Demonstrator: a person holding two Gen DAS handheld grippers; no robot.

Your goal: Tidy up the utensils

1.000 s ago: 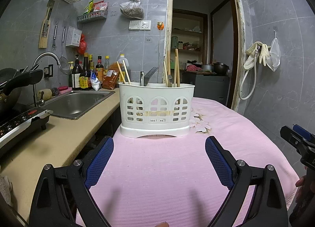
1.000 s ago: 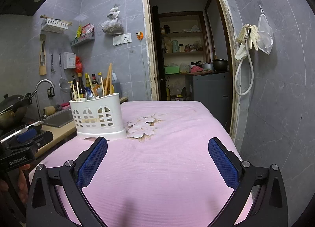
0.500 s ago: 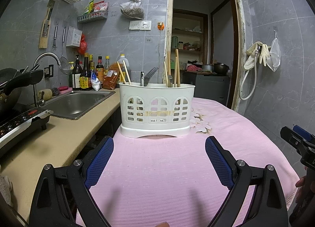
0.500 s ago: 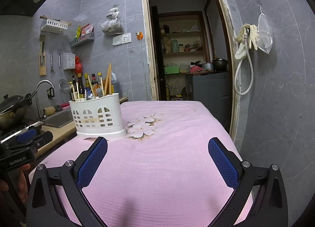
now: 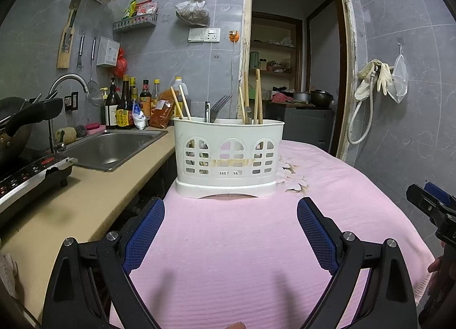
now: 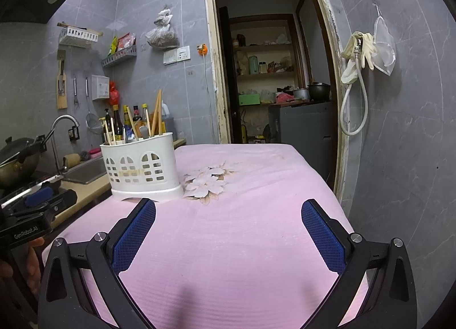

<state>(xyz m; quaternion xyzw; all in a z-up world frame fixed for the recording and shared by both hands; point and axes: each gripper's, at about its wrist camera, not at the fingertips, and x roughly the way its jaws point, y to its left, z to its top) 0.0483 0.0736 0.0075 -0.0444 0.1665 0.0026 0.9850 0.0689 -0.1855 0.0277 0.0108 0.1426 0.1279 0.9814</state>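
Note:
A white plastic utensil holder (image 5: 228,155) stands on the pink tablecloth (image 5: 242,243); it also shows in the right wrist view (image 6: 141,165). Wooden chopsticks (image 5: 250,98) stand in its left and right compartments, and a metal fork (image 5: 219,108) in the middle one. My left gripper (image 5: 230,215) is open and empty, a short way in front of the holder. My right gripper (image 6: 228,217) is open and empty, to the right of the holder over the cloth.
A beige counter (image 5: 74,200) with a steel sink (image 5: 111,149), a stove (image 5: 25,175) and sauce bottles (image 5: 125,106) lies left of the table. An open doorway (image 6: 273,72) is behind the table. A grey tiled wall (image 6: 404,129) is at the right.

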